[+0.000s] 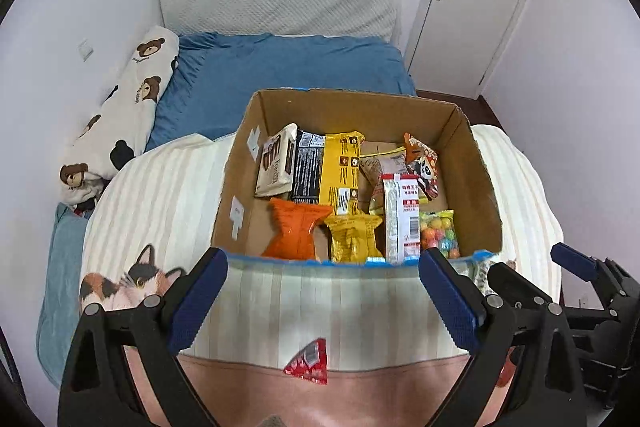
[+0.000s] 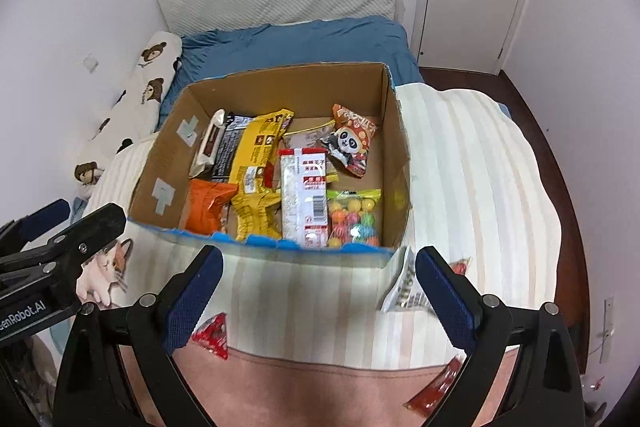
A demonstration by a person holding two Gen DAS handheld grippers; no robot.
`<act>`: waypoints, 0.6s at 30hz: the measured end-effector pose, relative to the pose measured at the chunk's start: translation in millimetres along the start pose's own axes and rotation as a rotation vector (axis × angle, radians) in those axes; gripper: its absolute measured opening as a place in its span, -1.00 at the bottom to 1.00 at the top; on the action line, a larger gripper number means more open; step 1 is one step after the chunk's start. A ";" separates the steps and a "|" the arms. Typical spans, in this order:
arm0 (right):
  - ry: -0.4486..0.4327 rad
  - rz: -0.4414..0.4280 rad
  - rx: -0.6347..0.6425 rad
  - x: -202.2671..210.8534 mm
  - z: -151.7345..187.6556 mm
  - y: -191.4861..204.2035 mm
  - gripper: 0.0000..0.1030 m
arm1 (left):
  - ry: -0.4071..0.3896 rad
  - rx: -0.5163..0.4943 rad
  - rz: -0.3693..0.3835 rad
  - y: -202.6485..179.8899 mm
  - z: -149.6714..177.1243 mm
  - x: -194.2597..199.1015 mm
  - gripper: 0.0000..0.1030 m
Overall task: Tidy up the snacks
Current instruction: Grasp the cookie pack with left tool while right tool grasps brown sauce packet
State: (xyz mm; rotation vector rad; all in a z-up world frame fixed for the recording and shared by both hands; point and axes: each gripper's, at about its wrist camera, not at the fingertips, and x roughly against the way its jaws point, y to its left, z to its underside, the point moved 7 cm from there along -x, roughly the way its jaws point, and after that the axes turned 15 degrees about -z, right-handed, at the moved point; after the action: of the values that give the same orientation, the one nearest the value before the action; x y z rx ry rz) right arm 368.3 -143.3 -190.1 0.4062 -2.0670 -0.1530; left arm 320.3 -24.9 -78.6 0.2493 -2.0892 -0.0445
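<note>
Surface: striped quilt (image 1: 168, 195), soft, on bed.
Box (image 2: 394, 131): corrugated cardboard, rectangular, open-topped, resting on quilt.
Contents: crinkled foil snacks (image 1: 344, 167), gumball bag (image 2: 354, 217).
Left gripper (image 1: 322, 291): released, empty.
Right gripper (image 2: 318, 285): released, empty.

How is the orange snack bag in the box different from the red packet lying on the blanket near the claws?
The orange snack bag is larger and puffy, standing inside the cardboard box against its near wall; the red packet is small and flat, lying outside the box on the blanket. Orange is crinkled with pinched ends; red is triangular-looking. Neither is held by a claw.
</note>
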 end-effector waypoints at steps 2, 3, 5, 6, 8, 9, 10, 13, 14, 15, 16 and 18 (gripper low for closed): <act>-0.005 -0.016 -0.007 6.1 7.2 2.1 0.92 | 0.001 0.006 0.000 3.8 7.4 5.7 0.91; -0.004 -0.032 -0.022 9.3 12.5 1.2 0.92 | 0.002 0.012 0.001 5.9 12.2 9.5 0.91; 0.005 -0.060 -0.049 12.3 22.6 -2.3 0.92 | 0.005 0.013 -0.002 7.3 21.6 13.8 0.91; 0.011 -0.069 -0.066 14.4 29.6 -6.3 0.92 | 0.012 0.010 -0.004 7.0 28.2 15.5 0.91; 0.037 -0.092 -0.117 17.5 50.3 -19.6 0.92 | 0.028 -0.011 -0.003 3.1 45.1 19.0 0.91; 0.049 -0.097 -0.137 17.9 58.6 -25.5 0.92 | 0.038 -0.031 0.001 -1.5 55.7 19.4 0.91; 0.067 -0.103 -0.171 18.6 72.3 -34.7 0.92 | 0.049 -0.061 -0.001 -7.2 68.5 18.8 0.91; 0.119 -0.106 -0.268 21.2 119.3 -62.5 0.92 | 0.130 -0.164 0.012 -30.6 118.6 10.9 0.91; 0.132 -0.107 -0.291 21.8 131.3 -69.9 0.92 | 0.175 -0.203 0.026 -40.7 141.0 5.6 0.91; 0.150 -0.108 -0.319 21.2 145.8 -78.5 0.92 | 0.224 -0.234 0.044 -49.3 162.5 0.4 0.91; 0.175 -0.104 -0.359 20.6 166.4 -89.3 0.92 | 0.271 -0.258 0.059 -56.9 182.4 -4.7 0.91; 0.200 -0.102 -0.422 19.6 195.8 -107.6 0.92 | 0.396 -0.314 0.104 -74.6 230.5 -19.1 0.91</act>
State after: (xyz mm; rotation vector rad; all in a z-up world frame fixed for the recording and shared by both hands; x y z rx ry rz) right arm 214.9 -262.1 -302.7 0.2530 -1.7594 -0.5747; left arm 143.6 -110.3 -222.0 -0.0409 -1.6696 -0.2399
